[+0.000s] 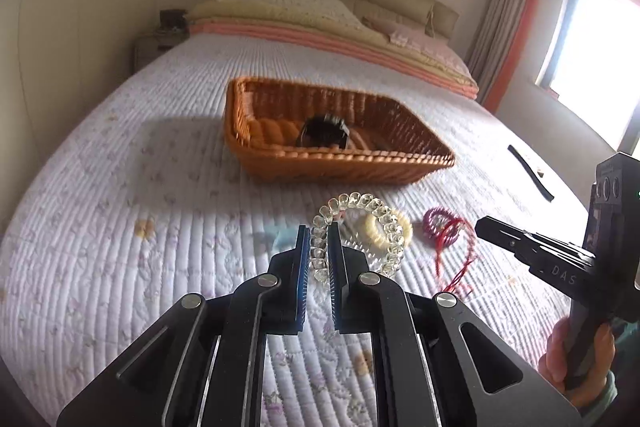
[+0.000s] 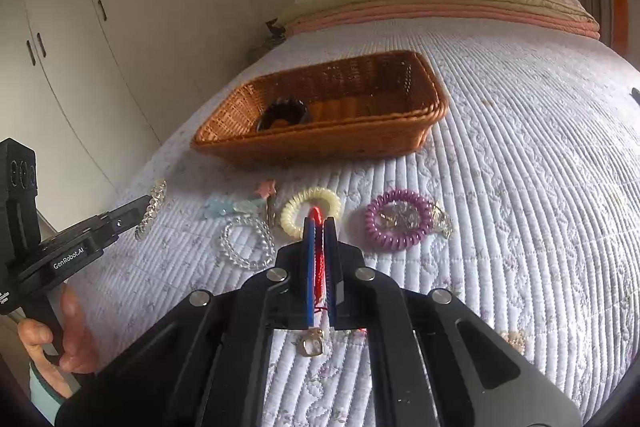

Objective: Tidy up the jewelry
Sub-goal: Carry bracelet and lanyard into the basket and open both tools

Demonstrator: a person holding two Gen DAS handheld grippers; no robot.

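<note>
Pickup step, both hands loaded. Left gripper [image 1: 320, 255] is clamped on a clear bead bracelet [image 1: 360, 205], which loops up from the jaws in front of the wicker basket [image 1: 340, 163]. Right gripper [image 2: 319, 251] is clamped on a red cord [image 2: 318, 259] with a small gold pendant [image 2: 310, 345] dangling under the jaws, also in front of the basket. Judged next: carry both over the basket rim, then release. Still on the quilt before the basket: cream coil tie [image 2: 310, 213], purple coil tie [image 2: 400, 225], another clear bracelet [image 2: 246, 243].
</note>
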